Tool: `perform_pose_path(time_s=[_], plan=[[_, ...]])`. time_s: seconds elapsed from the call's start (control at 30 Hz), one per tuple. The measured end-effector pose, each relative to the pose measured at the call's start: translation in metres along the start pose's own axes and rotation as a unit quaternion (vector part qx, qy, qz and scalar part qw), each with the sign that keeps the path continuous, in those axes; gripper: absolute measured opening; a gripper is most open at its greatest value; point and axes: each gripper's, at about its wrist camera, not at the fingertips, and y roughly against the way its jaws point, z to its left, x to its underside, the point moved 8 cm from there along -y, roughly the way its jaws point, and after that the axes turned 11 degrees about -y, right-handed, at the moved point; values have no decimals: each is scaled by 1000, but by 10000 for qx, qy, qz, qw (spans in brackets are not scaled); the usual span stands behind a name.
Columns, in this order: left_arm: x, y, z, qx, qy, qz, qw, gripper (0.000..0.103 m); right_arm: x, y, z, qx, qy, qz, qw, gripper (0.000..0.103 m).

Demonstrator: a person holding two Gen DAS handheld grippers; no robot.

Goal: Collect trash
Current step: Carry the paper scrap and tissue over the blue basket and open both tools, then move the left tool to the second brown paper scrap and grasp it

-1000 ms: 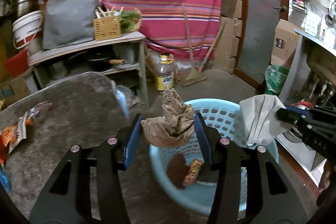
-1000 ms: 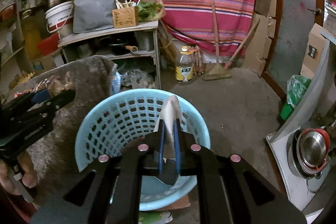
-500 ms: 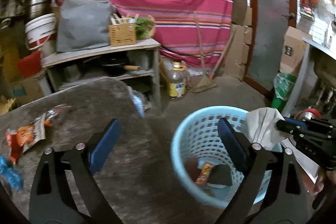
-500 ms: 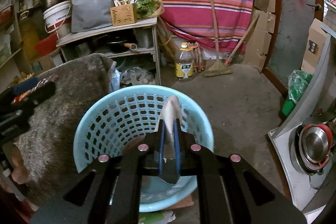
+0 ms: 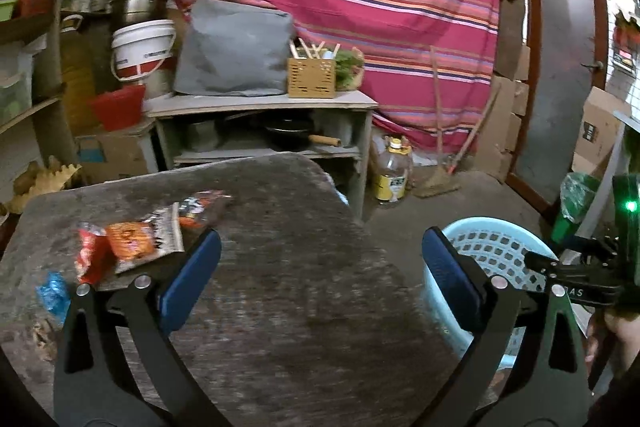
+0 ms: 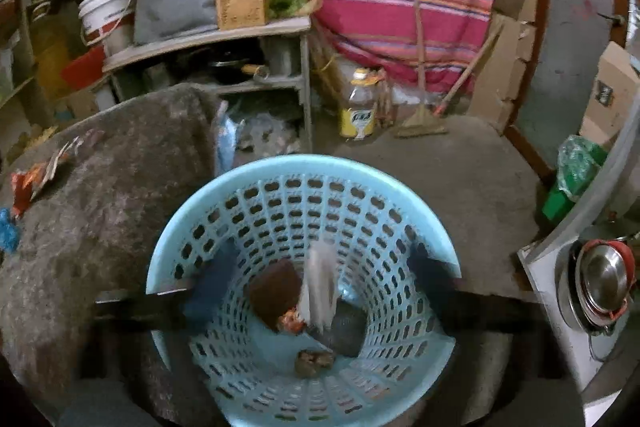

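Both grippers [image 5: 320, 267] [image 6: 316, 279] have jaws just sprung apart, empty, and the falling tissue [image 6: 318, 287] could drift outside the basket [image 6: 304, 167] or snag its rim

Right hand-held gripper [image 6: 316, 291] motion-blurred

I see snack wrappers [image 5: 148, 239] on the table's [image 5: 304, 307] left part; basket [image 6: 304, 179] right of table; oil bottle [image 6: 358, 107] behind basket.

Basket [image 6: 256, 171]: pale blue perforated plastic, smooth. Bench [image 5: 288, 299]: rough, matt grey cover, probably felt. Snack wrappers [image 5: 136, 239]: glossy foil. Steel bowl [image 6: 604, 283], 3 o'clock: shiny metal.
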Motion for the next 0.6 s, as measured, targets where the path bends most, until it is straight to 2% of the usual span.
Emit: perform_pose_path(time_s=[0.13,0.3,0.6], plan=[[0,8,20,-125,78,-48,9999,97,4,2,5,16,-64,12,10000,90],[6,19,42,-260,100,-63,9996,97,5,16,23,32,34,-170,9998,92],[25,41,86,-514,155,-29,9986,98,4,54,82,-448,76,-524,9976,93]])
